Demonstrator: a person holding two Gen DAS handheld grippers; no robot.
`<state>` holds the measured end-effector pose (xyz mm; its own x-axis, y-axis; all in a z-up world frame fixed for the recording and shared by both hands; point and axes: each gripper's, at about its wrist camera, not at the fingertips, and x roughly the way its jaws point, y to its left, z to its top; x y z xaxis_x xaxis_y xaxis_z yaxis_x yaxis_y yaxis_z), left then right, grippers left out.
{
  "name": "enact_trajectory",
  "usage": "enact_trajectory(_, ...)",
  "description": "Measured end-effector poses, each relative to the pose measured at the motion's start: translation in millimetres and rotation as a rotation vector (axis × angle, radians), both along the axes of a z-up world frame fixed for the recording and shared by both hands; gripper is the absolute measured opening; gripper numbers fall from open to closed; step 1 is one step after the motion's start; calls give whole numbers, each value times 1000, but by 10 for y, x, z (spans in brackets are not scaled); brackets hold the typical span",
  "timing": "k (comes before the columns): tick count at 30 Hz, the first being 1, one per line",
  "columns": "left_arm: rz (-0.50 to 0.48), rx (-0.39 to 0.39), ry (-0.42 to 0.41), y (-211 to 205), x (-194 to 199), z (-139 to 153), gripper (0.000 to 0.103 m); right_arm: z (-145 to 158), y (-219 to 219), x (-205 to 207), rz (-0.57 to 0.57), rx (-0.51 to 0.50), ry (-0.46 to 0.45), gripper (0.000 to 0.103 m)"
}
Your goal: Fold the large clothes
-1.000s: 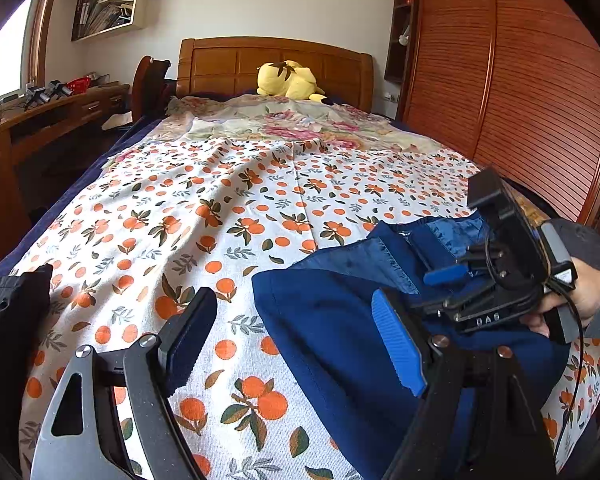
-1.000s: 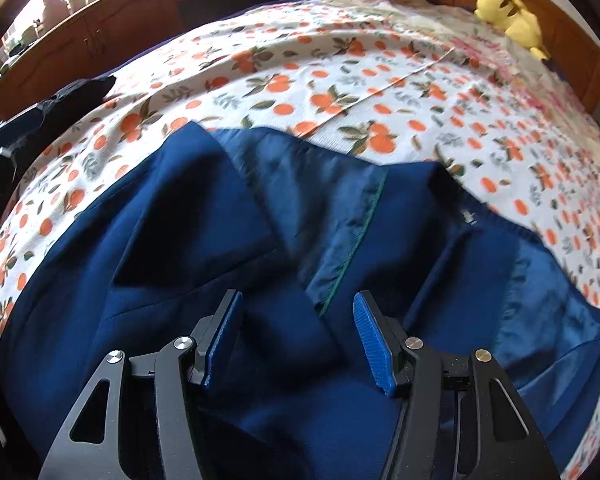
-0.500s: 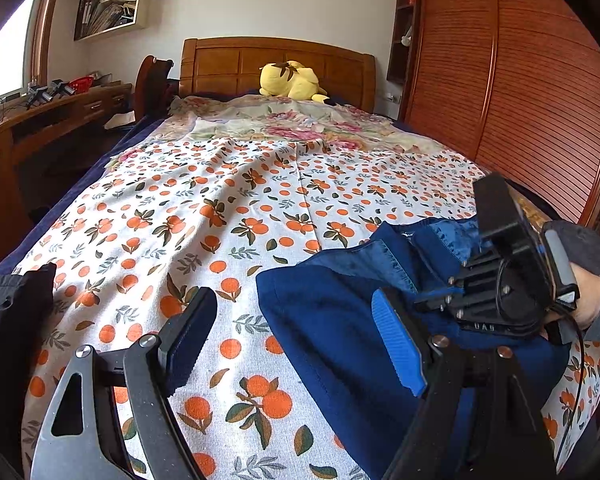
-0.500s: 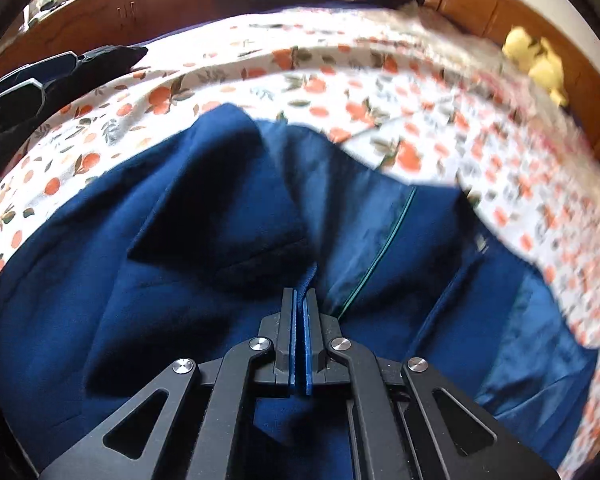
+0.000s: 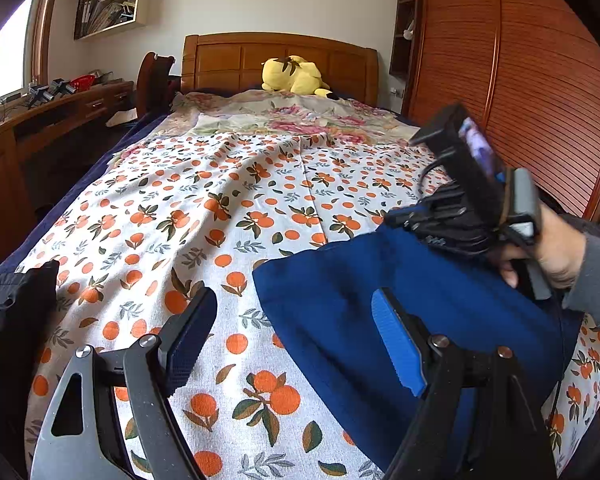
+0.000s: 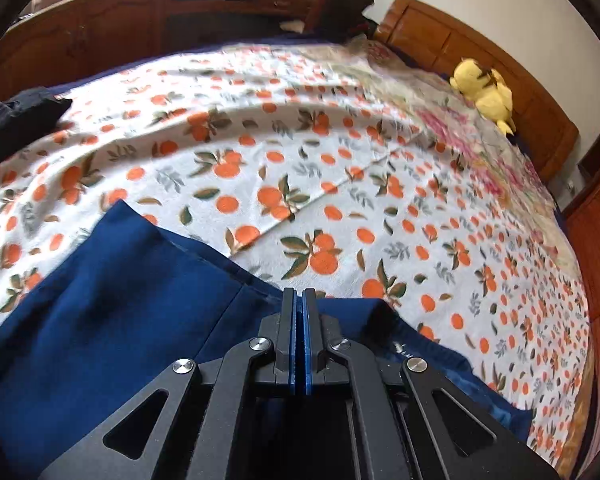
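- navy blue garment [image 6: 120, 320] is lying bunched and creased at the foot end of the orange-print bedsheet [image 6: 300, 160]
- right gripper [image 6: 299, 300] is pinching its folded edge, jaws fully closed
- left gripper [image 5: 296, 336] is hovering wide open over the sheet beside it, holding nothing

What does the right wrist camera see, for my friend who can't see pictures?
The right gripper has its fingers shut on a fold of a dark blue garment lying on a bed sheet printed with oranges. A yellow plush toy sits by the wooden headboard, and a black garment lies at the left edge.
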<state>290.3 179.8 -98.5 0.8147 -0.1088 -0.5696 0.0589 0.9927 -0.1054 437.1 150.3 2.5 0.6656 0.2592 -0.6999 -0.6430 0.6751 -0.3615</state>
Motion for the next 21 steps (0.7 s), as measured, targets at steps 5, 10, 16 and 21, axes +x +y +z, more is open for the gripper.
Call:
enact_trajectory(5,-9,3,-16,-71,-4,48,80,92,-90,67,-55,44,15,16)
enact_trajectory(10,-30,4,-40,-222,-1,147,80,472,-521,-17,-106,124,-45,51)
enact_trajectory(16,-87,-13,-81,-550,-34,336,80,596,-1296,0,-237,96,-83,56)
enact_trajectory(21,-167,-16,-67,-900,5,336,80,310,-1911,227,-402,71,-29,56)
